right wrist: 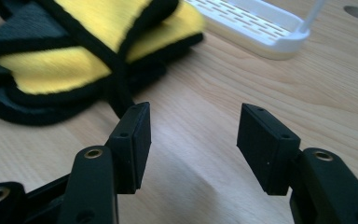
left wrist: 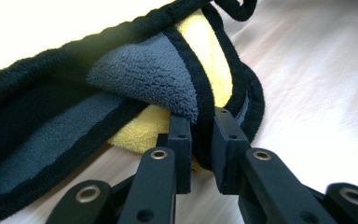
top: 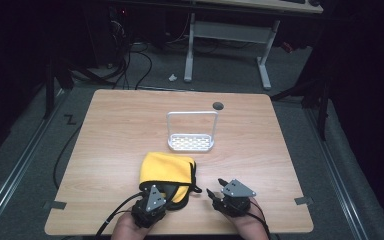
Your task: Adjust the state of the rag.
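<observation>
While left gripper (left wrist: 202,140) jaws clamp the cloth (top: 166,170) edge, folds hide beneath | right gripper (right wrist: 191,140) jaws apart.

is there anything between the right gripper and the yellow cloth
Nothing visible does. The right gripper has open jaws with bare table between it and the cloth. The left gripper is already shut on the cloth's black-trimmed edge.
</observation>
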The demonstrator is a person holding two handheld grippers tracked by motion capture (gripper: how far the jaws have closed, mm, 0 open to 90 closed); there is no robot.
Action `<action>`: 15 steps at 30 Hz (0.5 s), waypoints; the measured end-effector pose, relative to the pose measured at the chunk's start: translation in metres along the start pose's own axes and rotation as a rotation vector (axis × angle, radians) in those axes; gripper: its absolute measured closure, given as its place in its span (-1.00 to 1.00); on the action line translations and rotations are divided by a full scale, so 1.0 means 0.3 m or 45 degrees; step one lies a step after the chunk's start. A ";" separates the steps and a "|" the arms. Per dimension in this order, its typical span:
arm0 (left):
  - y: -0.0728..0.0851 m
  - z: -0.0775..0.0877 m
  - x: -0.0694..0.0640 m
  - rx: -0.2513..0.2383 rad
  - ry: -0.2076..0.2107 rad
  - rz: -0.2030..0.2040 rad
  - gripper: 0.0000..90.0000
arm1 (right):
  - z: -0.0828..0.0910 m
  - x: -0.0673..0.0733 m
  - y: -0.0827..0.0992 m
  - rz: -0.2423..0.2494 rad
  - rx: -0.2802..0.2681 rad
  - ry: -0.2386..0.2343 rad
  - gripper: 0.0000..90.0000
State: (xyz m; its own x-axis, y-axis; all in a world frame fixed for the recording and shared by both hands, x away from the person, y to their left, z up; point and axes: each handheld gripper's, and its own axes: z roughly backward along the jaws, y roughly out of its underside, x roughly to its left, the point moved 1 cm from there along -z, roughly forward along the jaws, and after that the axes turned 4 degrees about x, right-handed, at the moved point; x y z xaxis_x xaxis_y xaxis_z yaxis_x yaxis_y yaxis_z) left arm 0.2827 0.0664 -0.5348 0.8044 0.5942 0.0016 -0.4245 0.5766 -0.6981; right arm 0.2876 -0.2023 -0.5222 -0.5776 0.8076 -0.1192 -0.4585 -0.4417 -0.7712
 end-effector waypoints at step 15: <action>0.009 0.102 0.038 -0.135 0.037 0.073 0.36 | 0.028 0.122 -0.063 0.069 -0.089 -0.093 0.00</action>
State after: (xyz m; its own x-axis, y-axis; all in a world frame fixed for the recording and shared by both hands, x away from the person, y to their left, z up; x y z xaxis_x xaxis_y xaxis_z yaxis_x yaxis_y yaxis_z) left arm 0.2779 0.0920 -0.5147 0.7925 0.6069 -0.0604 -0.4251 0.4787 -0.7682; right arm 0.2695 -0.1677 -0.5065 -0.6491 0.7515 -0.1183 -0.3785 -0.4539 -0.8067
